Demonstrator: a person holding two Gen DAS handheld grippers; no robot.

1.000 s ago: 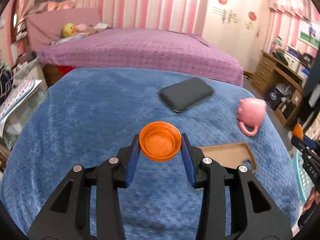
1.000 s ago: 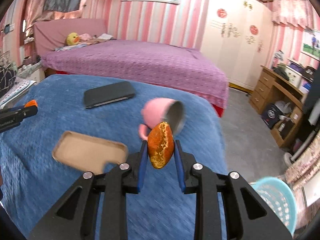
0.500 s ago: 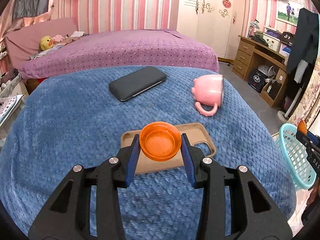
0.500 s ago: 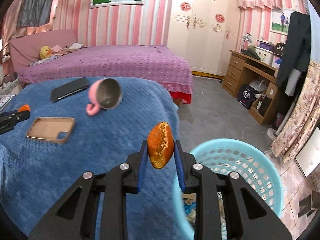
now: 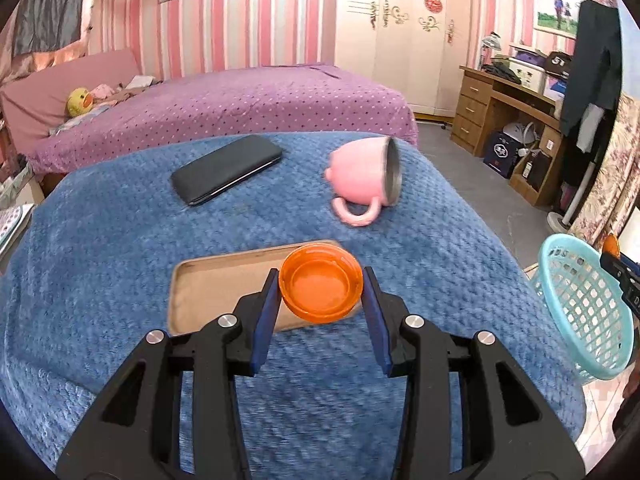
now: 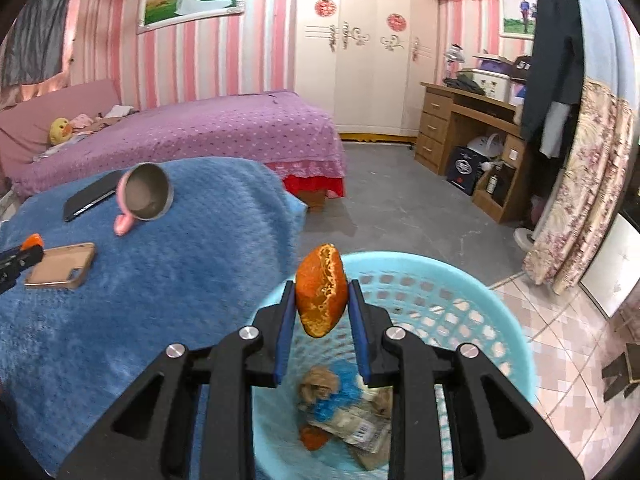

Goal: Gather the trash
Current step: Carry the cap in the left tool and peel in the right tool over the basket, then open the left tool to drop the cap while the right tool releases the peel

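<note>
1. Blue blanket (image 5: 120, 248) covered the near surface; a purple bed (image 5: 248, 108) stood behind it, a wooden desk (image 6: 472, 120) by the far wall.
2. Light-blue basket (image 6: 472, 280) stood on the floor just beside the blanket's edge. It held crumpled paper, a blue wrapper and an orange scrap. In the left wrist view the basket (image 5: 576, 304) showed at the right margin.
3. Tan phone case (image 5: 216, 284) lay open side up on the blanket, partly hidden behind the left jaws. Also seen in the right wrist view (image 6: 60, 266).
4. Black phone (image 5: 226, 174) lay flat, farther back and to the left.
5. Pink mug (image 5: 364, 178) lay on its side, handle toward the camera, rim facing right; in the right wrist view its mouth (image 6: 146, 196) faced the camera.
6. Left gripper (image 5: 320, 292): jaws clamped on an orange cap (image 5: 320, 286), hollow side toward the camera, held above the blanket in front of the phone case.
7. Right gripper (image 6: 320, 300): jaws clamped on an orange peel (image 6: 322, 290), held on edge, pith showing, above the basket's near rim.
8. Tip of the left gripper showed at the left margin of the right wrist view, near the phone case.
</note>
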